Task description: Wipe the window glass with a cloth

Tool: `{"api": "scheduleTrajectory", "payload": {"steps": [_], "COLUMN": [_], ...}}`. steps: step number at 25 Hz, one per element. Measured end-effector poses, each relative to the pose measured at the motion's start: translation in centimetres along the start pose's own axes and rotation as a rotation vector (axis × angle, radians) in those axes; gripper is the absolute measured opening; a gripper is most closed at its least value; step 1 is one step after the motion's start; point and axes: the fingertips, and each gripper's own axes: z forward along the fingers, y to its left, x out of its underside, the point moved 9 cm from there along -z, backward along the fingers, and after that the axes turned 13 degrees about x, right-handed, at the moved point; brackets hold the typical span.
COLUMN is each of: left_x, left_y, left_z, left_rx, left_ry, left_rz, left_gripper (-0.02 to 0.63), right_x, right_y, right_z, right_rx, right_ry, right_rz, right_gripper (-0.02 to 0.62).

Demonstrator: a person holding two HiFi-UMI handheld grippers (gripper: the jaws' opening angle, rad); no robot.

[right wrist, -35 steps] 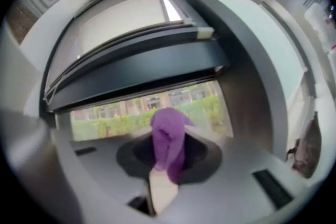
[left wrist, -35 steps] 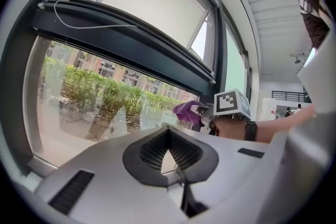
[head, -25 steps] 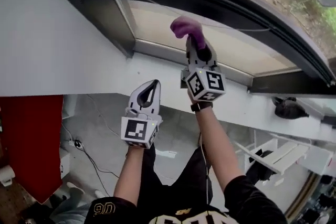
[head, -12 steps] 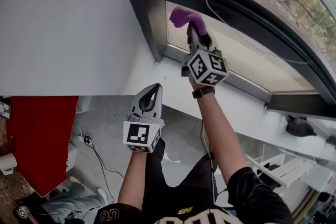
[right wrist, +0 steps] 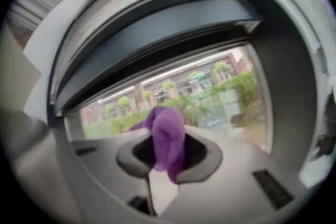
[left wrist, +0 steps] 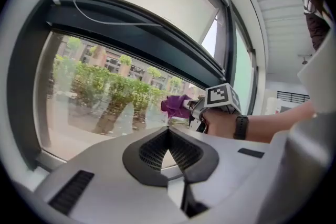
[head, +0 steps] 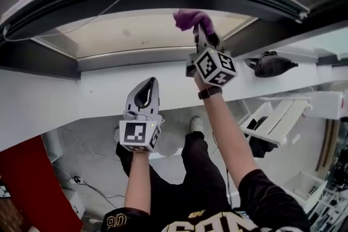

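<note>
Cloth (head: 187, 18): purple, pinched in right gripper (head: 199, 31), seemingly against the glass (head: 125, 35), right part.
Left gripper (head: 148, 84): jaws pressed together, empty, held lower.
Progress: likely mid-wipe; how much glass is done is unreadable.

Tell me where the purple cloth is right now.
The purple cloth is clamped in the fingers of the right gripper, at the top centre of the head view, raised in front of the window glass.
</note>
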Motion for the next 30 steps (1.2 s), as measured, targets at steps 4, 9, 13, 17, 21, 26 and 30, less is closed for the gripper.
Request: {"api": "scheduleTrajectory", "payload": {"steps": [4,9,13,17,21,26,30], "left_x": [1.4,1.0,0.4,-1.2,-3.4,-5.5,-5.9], "left_y": [-7.5,-9.6,-3.9,3.6,9.9,14.1,14.7], "left_z": [6.7,7.6,1.3,-8.3,-15.7,-24.3,-27.1], "left_rx": [0.116,0.117,-0.101,-0.3,-0.376,-0.485,-0.538], "left_ry": [-0.021,-0.005,-0.031,-0.014,0.012,0.041,0.046], "left_rz": [-0.024,0.0,0.002,0.014,0.111,0.169,0.152], "left_gripper": [0.015,0.015,0.015,0.015,0.015,0.015,0.015], "right_x": [-3.7,-4.2,0.5,7.7,12.0,17.7,19.5], "right_y": [-13.4,-14.3,-4.3,11.7,25.6,41.7,44.9], "right_z": [0.5,-1.4,-3.0,-3.8,-3.2,-2.1,-0.5], "right_rx": [0.222,0.188,0.023,-0.264,-0.484,-0.688,-0.627], "right_ry": [-0.02,-0.042,0.034,0.145,0.168,0.225,0.287], "right_rz": [0.081,0.031,0.006,-0.022,-0.084,-0.116,-0.022], "right_gripper": [0.08,0.08,0.08,0.08,0.08,0.08,0.08]}}
